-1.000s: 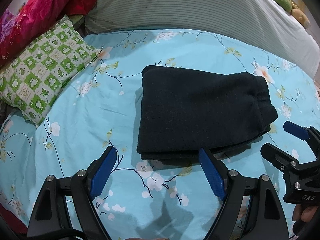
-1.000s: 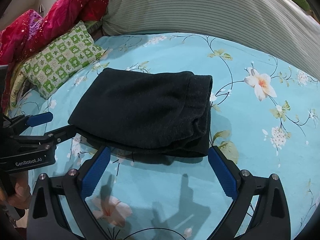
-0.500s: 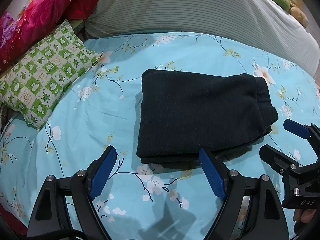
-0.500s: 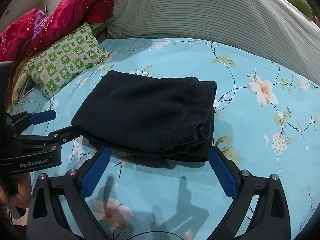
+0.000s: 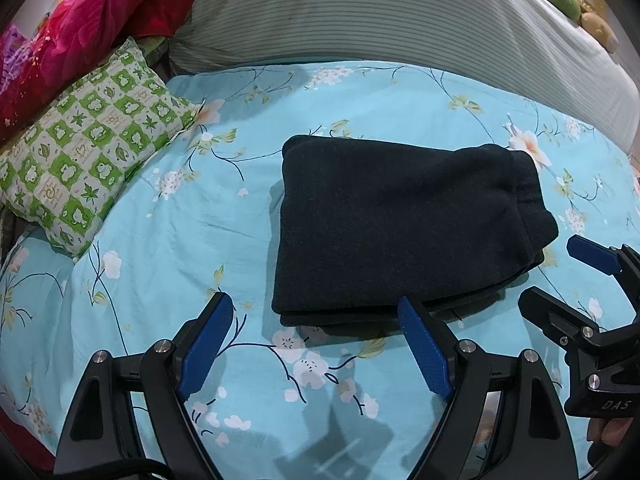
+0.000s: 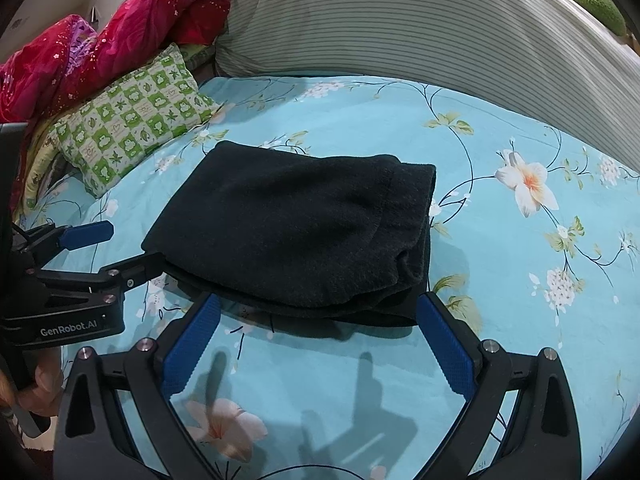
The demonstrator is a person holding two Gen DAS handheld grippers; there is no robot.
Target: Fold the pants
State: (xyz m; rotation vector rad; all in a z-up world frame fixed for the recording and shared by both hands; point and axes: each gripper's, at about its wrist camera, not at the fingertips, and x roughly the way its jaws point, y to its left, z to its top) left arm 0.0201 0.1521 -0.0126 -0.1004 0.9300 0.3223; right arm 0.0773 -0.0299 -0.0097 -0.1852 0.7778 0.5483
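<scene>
At frame centre, the black fleece pants point(image 5: 404, 224) lie folded into a compact rectangle on the floral turquoise bed sheet point(image 5: 168, 248); my left claw point(image 5: 316, 354) and right claw point(image 6: 316, 350) gape apart, empty; folding appears complete.

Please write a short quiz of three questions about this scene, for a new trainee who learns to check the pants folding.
1. True or false: the left gripper is shut on the black pants.
2. Multiple choice: what lies on the floral bedsheet to the left of the pants, seen from the left wrist view? A) a green checked pillow B) a brown towel C) a wooden box
3. In the right wrist view, in what state are the pants, and does the right gripper hold them?

Key
1. False: both jaws stand wide apart, with only bedsheet between them.
2. A, the green checked pillow.
3. Folded into a compact stack; the right gripper is open and holds nothing.
</scene>
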